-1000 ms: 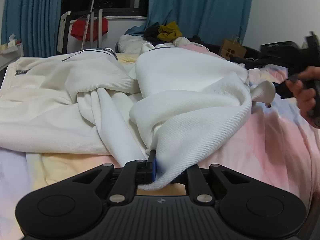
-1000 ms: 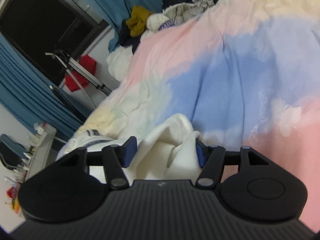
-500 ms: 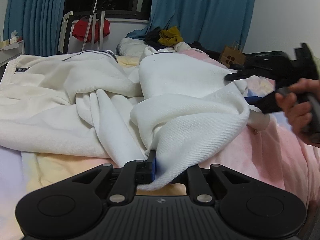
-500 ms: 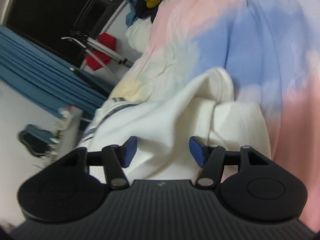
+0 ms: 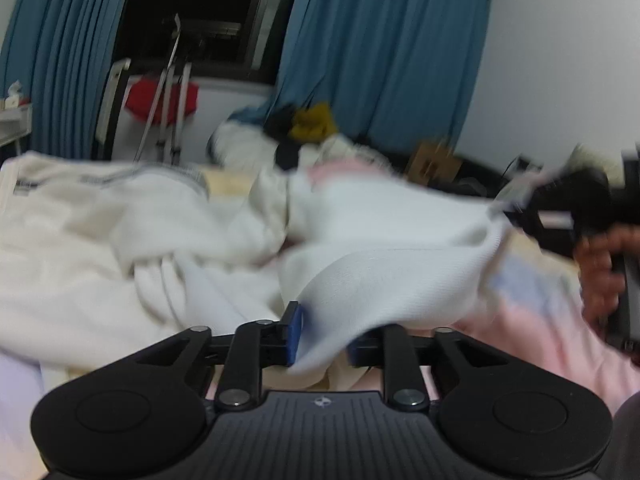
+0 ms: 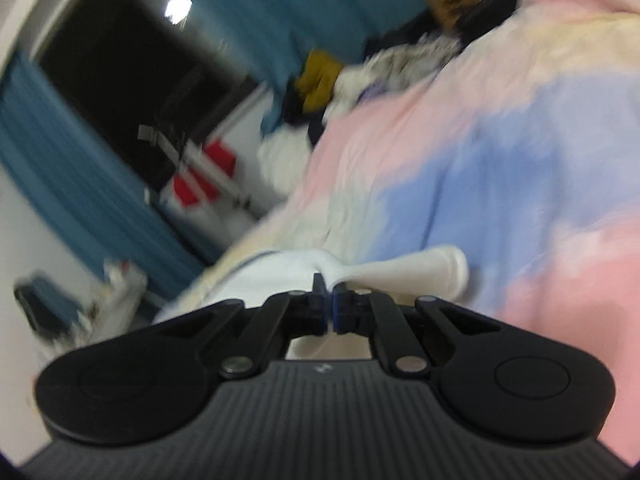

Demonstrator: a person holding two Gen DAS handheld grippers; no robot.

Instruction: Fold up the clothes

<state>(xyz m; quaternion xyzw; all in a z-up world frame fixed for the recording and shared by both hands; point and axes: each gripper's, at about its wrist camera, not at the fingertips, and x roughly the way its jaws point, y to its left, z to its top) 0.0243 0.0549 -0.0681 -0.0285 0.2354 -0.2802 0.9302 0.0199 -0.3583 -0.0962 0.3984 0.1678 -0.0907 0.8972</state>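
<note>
L wrist view: white garment (image 5: 384, 248), 1, centre frame on bed (image 5: 532, 332). Left gripper (image 5: 322, 338) jaws just eased apart, part open; hem drapes between, grip doubtful; re-clamp before lifting.

R wrist view: right gripper (image 6: 329, 308) just snapped closed, pinching garment edge, lower centre. Keep both corners level, cloth taut. Grippers: 2.

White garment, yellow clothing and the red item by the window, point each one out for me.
White garment (image 5: 400, 272), left wrist view, on the stretched fold.
Yellow clothing (image 5: 314, 122), left wrist view, middle of the heap.
Red item (image 5: 162, 96), left wrist view, its front face.
</note>
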